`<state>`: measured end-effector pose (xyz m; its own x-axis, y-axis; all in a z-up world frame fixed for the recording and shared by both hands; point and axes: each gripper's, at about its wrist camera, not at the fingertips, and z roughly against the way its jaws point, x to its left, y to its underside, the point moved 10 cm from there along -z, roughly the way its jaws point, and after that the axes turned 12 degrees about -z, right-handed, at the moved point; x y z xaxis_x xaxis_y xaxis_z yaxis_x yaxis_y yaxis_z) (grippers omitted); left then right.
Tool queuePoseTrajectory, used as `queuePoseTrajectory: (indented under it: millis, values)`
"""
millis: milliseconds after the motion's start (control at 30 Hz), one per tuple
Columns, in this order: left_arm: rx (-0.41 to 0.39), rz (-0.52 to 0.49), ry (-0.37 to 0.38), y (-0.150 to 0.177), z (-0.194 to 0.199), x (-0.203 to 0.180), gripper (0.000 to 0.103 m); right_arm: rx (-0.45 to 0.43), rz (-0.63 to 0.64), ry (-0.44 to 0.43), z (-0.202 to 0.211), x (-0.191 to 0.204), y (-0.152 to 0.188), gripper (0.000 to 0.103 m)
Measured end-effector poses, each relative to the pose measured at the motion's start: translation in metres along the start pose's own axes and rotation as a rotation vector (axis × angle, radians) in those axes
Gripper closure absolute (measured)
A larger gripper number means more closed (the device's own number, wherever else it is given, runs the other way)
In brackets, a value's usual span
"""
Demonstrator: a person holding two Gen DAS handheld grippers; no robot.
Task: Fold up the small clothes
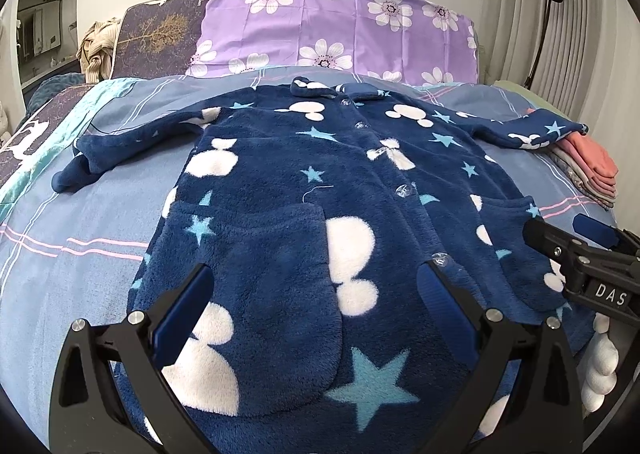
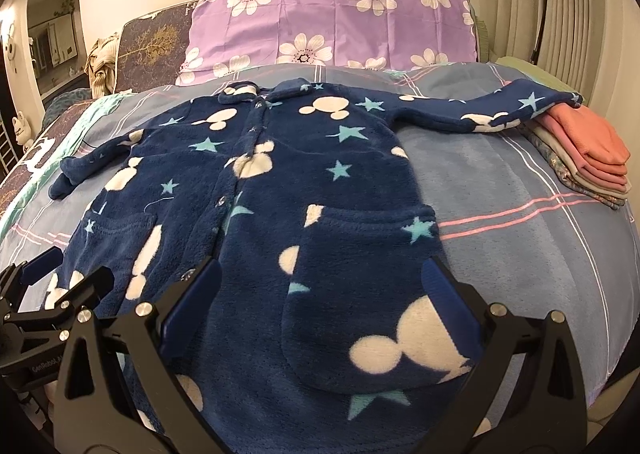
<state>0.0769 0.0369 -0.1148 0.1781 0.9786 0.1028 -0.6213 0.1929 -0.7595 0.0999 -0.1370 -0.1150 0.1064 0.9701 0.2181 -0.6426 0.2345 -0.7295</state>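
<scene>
Blue plaid bed (image 1: 80, 222), purple floral pillow (image 1: 340, 26) at the wall — fleece pajama top (image 1: 320, 182) spread flat, hem under left tongs (image 1: 316, 282) and right tongs (image 2: 320, 274), both spread wide.

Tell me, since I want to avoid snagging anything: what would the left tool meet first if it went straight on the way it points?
Probably the fleece pajama top itself: the open left tool points low along its pocket side. Past the collar lies the purple pillow, though depth is unclear.
</scene>
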Motion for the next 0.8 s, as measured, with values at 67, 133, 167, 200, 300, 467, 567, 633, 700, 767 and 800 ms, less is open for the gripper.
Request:
queuePoseTrajectory:
  millis: [67, 133, 167, 200, 300, 467, 567, 633, 700, 767, 800]
  values:
    - [0.001, 0.001, 0.001, 0.000, -0.001, 0.000, 0.001, 0.002, -0.002, 0.003, -0.001, 0.000, 0.000, 0.002]
    - [0.002, -0.001, 0.002, 0.000, -0.002, 0.000, 0.001, 0.002, 0.000, 0.005, -0.002, 0.000, 0.000, 0.002]
    - [0.002, -0.001, 0.002, -0.001, -0.004, 0.000, 0.001, 0.001, 0.003, 0.007, -0.002, 0.000, -0.001, 0.002]
    - [0.003, -0.001, 0.003, 0.000, -0.004, 0.000, 0.001, 0.001, 0.004, 0.006, -0.003, 0.001, 0.000, 0.002]
    - [0.008, 0.000, 0.006, 0.000, -0.006, 0.000, 0.001, 0.005, 0.009, 0.005, -0.005, 0.003, 0.000, 0.002]
    - [0.010, 0.000, 0.007, 0.000, -0.008, 0.001, 0.001, 0.013, 0.021, 0.009, -0.009, 0.006, 0.000, 0.002]
    - [0.016, 0.002, 0.009, -0.001, -0.010, 0.001, 0.001, 0.013, 0.028, 0.011, -0.012, 0.008, -0.001, 0.002]
    - [0.020, 0.002, 0.011, -0.001, -0.012, 0.002, 0.001, 0.012, 0.035, 0.012, -0.013, 0.010, -0.002, 0.002]
    - [0.022, 0.001, 0.014, -0.002, -0.014, 0.002, 0.001, 0.014, 0.039, 0.012, -0.015, 0.011, -0.002, 0.002]
    - [0.024, 0.000, 0.017, -0.002, -0.015, 0.002, 0.001, 0.017, 0.045, 0.014, -0.017, 0.012, -0.002, 0.002]
    - [0.025, -0.001, 0.019, -0.003, -0.016, 0.002, 0.001, 0.019, 0.046, 0.015, -0.018, 0.012, -0.002, 0.002]
